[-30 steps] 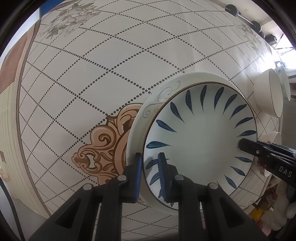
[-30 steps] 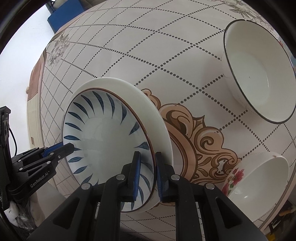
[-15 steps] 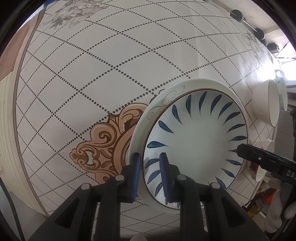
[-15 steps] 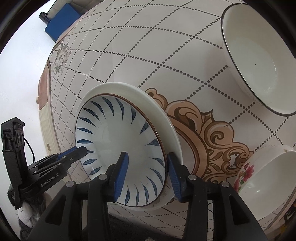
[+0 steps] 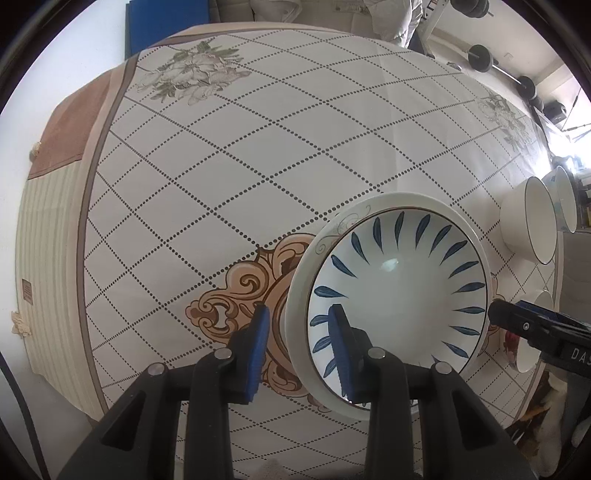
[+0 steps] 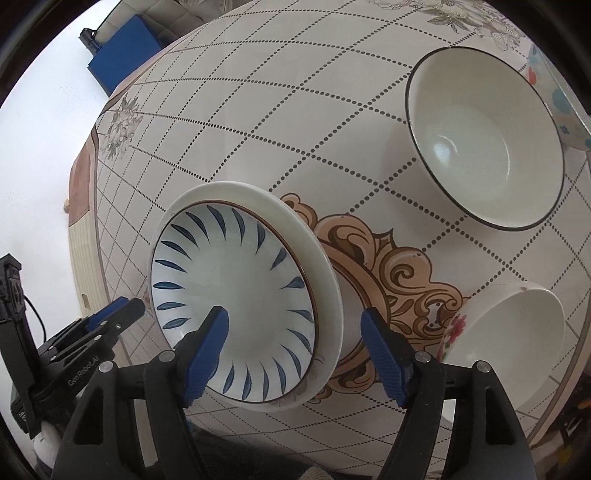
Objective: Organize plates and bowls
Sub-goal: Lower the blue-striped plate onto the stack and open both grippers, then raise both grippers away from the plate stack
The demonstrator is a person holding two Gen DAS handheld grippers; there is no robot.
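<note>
1. The blue-leaf plate (image 5: 399,295) is sitting nested on a larger white plate (image 5: 334,230), the pair lying on the tan scroll emblem (image 5: 225,310) toward the near edge of the bench (image 5: 221,166).
2. The left gripper (image 5: 300,350) is standing with its fingers spread wide, straddling the stack's near rim: one blue pad (image 5: 258,347) is hanging outside over the emblem, the other is lying over the plate's inner face. Neither pad appears to be pressing the rim, though the fisheye makes the gap hard to judge.
3. The right gripper (image 6: 295,350) is also standing wide apart across the opposite rim, one pad (image 6: 207,350) over the blue-leaf pattern, the other clear of the white plate over the emblem.
4. A dark-rimmed white bowl (image 6: 487,140) is resting toward the bench's far right corner, touching a bowl with coloured spots (image 6: 565,110) behind it.
5. A red-flowered bowl (image 6: 513,336) is sitting near the bench's right edge, just beside the emblem.
6. The bench is wearing a cloth of dotted diamonds with grey flower prints at its corners (image 5: 192,74).
7. A blue panel (image 5: 166,22) is leaning beyond the far edge, and dumbbells (image 5: 480,57) are lying on the pale floor.
</note>
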